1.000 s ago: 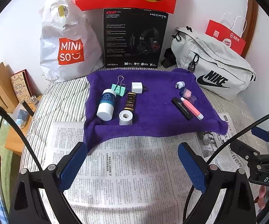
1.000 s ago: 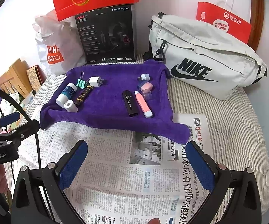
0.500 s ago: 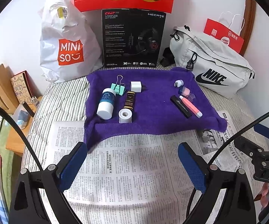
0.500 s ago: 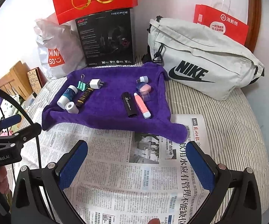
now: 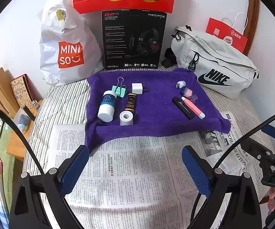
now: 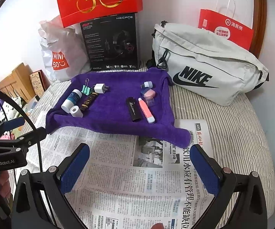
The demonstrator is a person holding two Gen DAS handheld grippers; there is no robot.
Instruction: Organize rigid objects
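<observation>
A purple towel (image 5: 156, 106) lay on the newspapered bed (image 6: 233, 126). The pink tube (image 5: 192, 106) lay lengthwise, cap nearest. Both the left gripper (image 5: 135, 164) and the right gripper (image 6: 140, 164) gaped, empty.

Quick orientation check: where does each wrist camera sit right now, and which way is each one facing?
Left wrist: behind the open left tongs, over the newspaper, facing the purple towel; right tongs and fingertips at right edge.
Right wrist: behind the open right tongs, facing the same towel from further right; left tongs at left edge.
Shared: towel, newspaper, Nike bag.
</observation>
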